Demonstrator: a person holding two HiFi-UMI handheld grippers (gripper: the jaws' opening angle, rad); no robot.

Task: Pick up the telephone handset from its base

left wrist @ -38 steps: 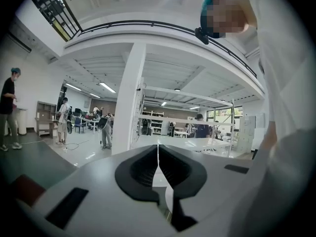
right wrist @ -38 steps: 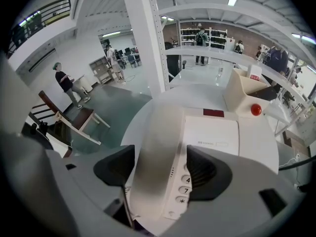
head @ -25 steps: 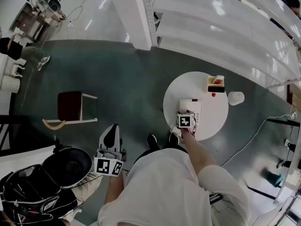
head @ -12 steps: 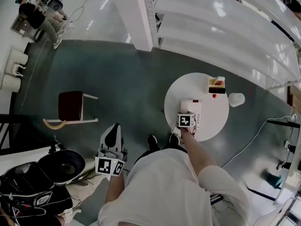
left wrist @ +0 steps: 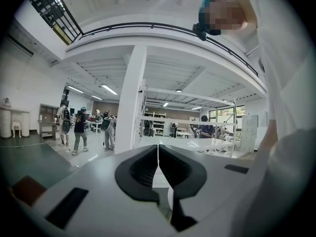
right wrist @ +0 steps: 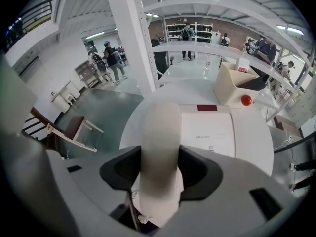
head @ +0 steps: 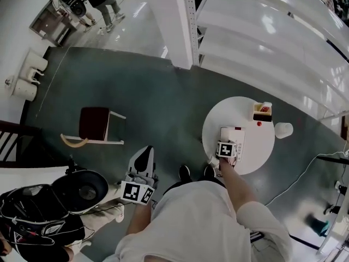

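A white telephone base (head: 236,139) sits on a small round white table (head: 262,153). Its cream handset (right wrist: 159,142) lies along the base's left side (right wrist: 210,132). My right gripper (right wrist: 159,168) points steeply down over it, and its dark pads touch both sides of the handset as the jaws are closing. In the head view the right gripper's marker cube (head: 226,149) covers the handset's near end. My left gripper (head: 144,154) hangs far to the left over the floor, roughly level. In the left gripper view, that gripper (left wrist: 158,157) is shut with nothing between its jaws.
On the table behind the phone stand a beige box (head: 263,111) and a small red ball (head: 258,124). A white cup-like thing (head: 284,130) sits just off the table. White shelving (head: 272,42) runs behind. A chair (head: 95,125) and black bags (head: 38,222) are at left.
The head view has swung, so the table sits further right and lower in the picture. My right gripper stays on the handset. The left gripper keeps its place beside me.
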